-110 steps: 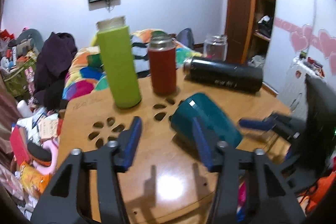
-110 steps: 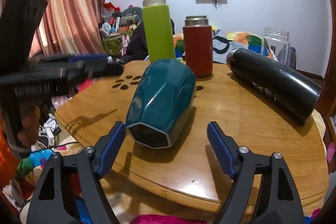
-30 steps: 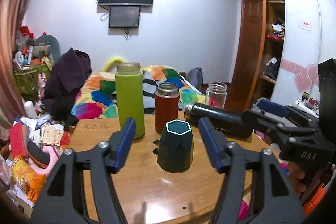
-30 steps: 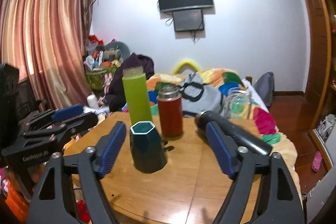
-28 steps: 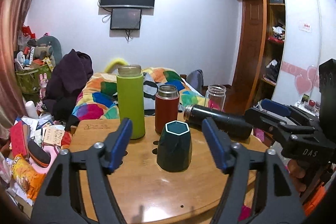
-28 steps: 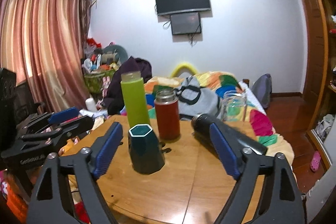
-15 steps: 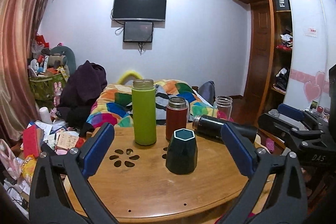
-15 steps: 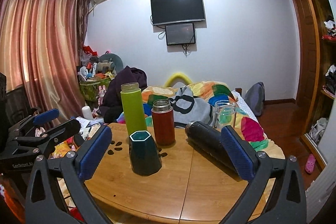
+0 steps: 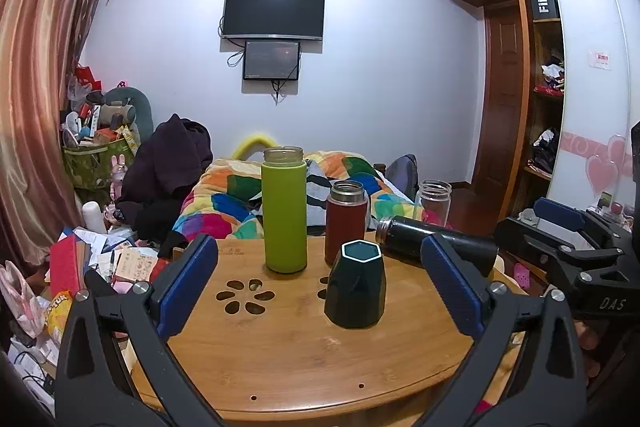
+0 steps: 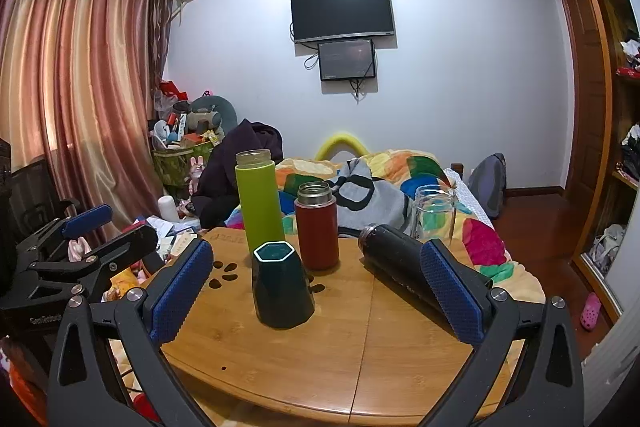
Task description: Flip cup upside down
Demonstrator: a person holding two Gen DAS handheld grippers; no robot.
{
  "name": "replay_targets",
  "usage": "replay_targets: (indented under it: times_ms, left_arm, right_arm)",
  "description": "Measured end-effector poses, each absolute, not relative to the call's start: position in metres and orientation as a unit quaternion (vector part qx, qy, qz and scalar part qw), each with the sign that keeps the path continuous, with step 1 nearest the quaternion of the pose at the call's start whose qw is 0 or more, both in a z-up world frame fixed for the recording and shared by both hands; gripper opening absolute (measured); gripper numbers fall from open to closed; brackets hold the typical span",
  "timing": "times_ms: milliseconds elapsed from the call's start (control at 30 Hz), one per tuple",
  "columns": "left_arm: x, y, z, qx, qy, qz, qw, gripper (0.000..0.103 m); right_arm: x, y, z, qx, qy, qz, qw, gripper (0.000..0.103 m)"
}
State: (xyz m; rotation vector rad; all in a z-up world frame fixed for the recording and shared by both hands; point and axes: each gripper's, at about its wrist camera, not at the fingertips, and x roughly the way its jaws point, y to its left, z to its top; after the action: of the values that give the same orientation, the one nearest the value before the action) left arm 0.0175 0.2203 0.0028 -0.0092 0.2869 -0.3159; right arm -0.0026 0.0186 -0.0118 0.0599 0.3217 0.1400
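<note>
A dark teal faceted cup (image 9: pixel 355 287) stands on the round wooden table (image 9: pixel 288 355) with its wide end down and its narrow hexagonal end up; it also shows in the right wrist view (image 10: pixel 281 287). My left gripper (image 9: pixel 320 279) is open and empty, held back from the table's near edge, with the cup seen between its blue pads. My right gripper (image 10: pixel 316 287) is open and empty, also back from the table. Each gripper shows at the edge of the other's view, the right one (image 9: pixel 568 239) and the left one (image 10: pixel 84 239).
Behind the cup stand a tall green bottle (image 9: pixel 284 211), a red flask (image 9: pixel 346 223) and a clear glass jar (image 9: pixel 433 197). A black flask (image 9: pixel 432 245) lies on its side at the right. A bed with a colourful quilt (image 9: pixel 256 195) and floor clutter surround the table.
Both grippers have drawn back from the table and opened wider. The cup, which lay on its side several seconds ago, stands on the table and has not moved in the last second.
</note>
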Motion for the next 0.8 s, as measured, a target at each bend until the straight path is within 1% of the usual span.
replay_targets:
  times_ms: [800]
  left_arm:
    - [0.0169,0.2227,0.0038,-0.005,0.141,-0.156,0.978,0.103]
  right_arm:
    - [-0.0041,0.0216,-0.0120,0.029,0.158,0.072,0.984,0.103]
